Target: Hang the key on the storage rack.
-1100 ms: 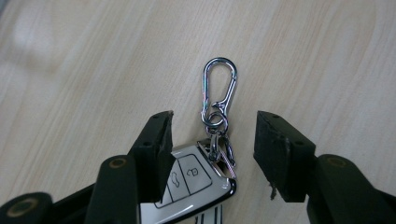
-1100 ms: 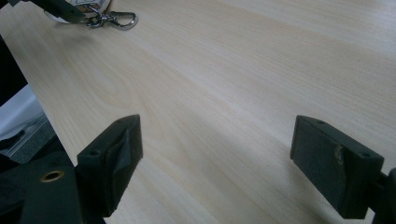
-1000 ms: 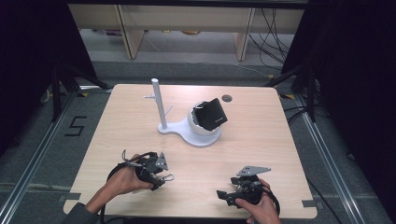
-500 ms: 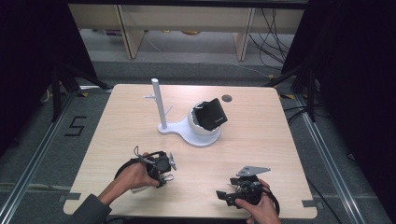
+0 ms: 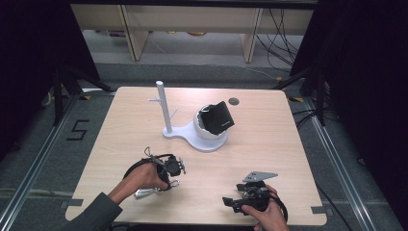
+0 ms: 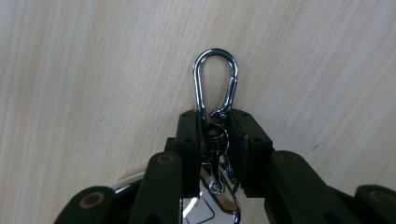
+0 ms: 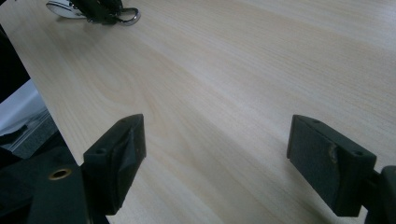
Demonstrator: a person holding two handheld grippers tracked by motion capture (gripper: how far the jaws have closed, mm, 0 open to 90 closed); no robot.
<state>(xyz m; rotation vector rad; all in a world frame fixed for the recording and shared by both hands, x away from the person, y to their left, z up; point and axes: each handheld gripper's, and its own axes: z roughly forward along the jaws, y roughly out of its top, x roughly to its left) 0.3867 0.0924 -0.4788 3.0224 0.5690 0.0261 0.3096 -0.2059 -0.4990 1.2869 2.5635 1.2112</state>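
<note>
Down at the near edge of the wooden table (image 5: 269, 144), the person's right hand (image 5: 267, 214) lies low and flat, wrapped around the right tongs (image 5: 230, 202). These tongs point sideways toward the other hand, with a grey three-cornered plate on top. Their black jaws stand wide apart, and only pale, smooth wood shows between them.

Across from those tongs, a bit farther in, the left hand (image 5: 142, 175) comes out of a dark sleeve and bends down over the left tongs (image 6: 212, 122). They point down at the tabletop. Their jaws have just been closing, and now they are narrow and pinch a shiny metal key clip (image 6: 215, 84). The clip is silver and smooth, shaped like a long loop with a little spring gate. Its round end sticks out past the jaw tips, and a small ring and more shiny bits hang back between the jaws. The clip lies just over the wood; I cannot tell if it touches.

Farther out from both tongs, near the middle of the table, sits a white stand (image 5: 192, 137) with a flat base, a thin straight pole (image 5: 163, 108) and a round cup. A black boxy thing (image 5: 219, 118) rests tilted in the cup.

Past that, near the far edge, a small dark round hole (image 5: 234, 101) sits in the wood.
</note>
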